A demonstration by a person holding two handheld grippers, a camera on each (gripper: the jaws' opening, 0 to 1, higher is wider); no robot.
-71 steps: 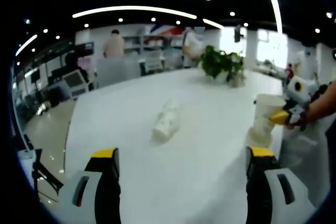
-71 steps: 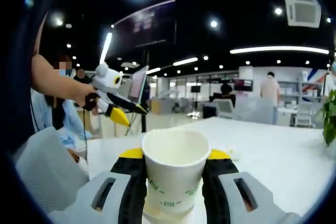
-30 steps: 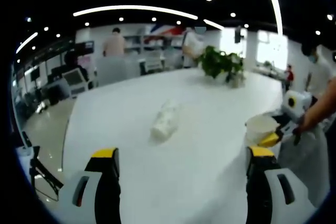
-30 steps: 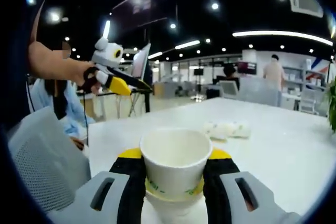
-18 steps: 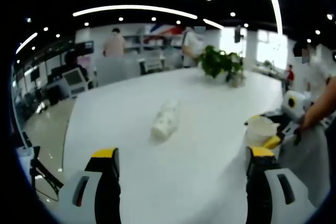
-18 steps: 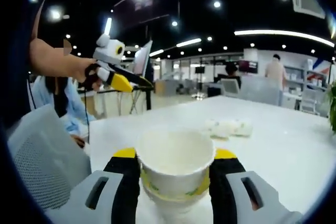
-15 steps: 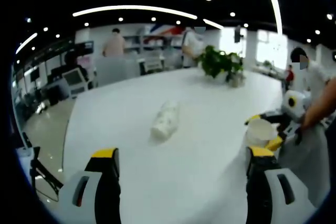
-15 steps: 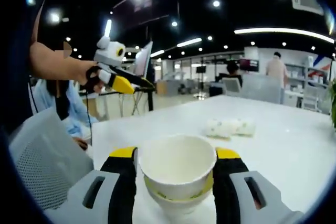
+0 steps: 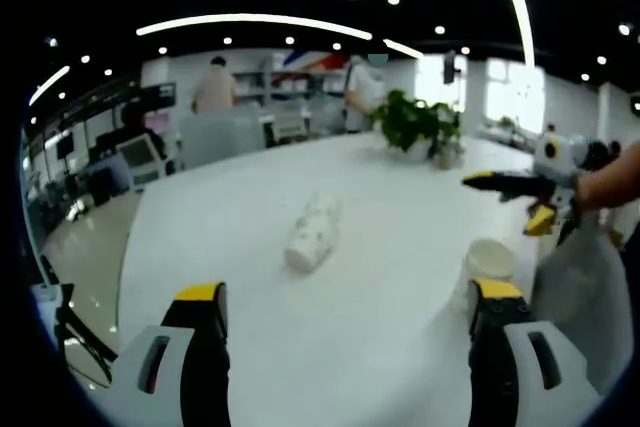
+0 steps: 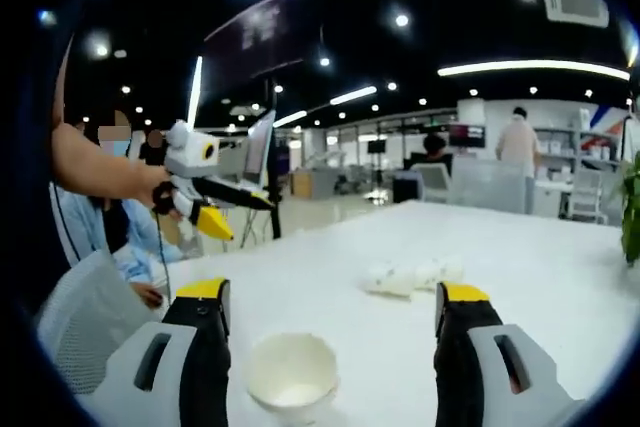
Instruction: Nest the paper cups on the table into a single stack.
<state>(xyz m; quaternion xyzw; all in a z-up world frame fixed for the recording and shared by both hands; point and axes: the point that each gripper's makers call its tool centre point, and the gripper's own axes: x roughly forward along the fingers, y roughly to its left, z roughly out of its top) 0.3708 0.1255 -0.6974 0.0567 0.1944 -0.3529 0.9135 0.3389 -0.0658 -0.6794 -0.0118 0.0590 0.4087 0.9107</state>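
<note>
left gripper view: rides low over the long white bench [image 9: 230,237], facing along it toward a green potted plant [image 9: 412,125]; right claw [image 9: 510,197] enters from the right
right gripper view: looks across the same bench; left claw [image 10: 225,212] enters from the left
shared: upright white paper cup [image 9: 490,260] [image 10: 291,372]; toppled white paper cups lying mid-bench [image 9: 308,235] [image 10: 410,275]

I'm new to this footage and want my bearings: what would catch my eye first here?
In the right gripper view, an upright stack of paper cups stands on the white table between the open right tongs, untouched. Farther along the table, more paper cups lie on their side, ahead of the open left tongs. A leafy potted plant sits at the table's far end.
</note>
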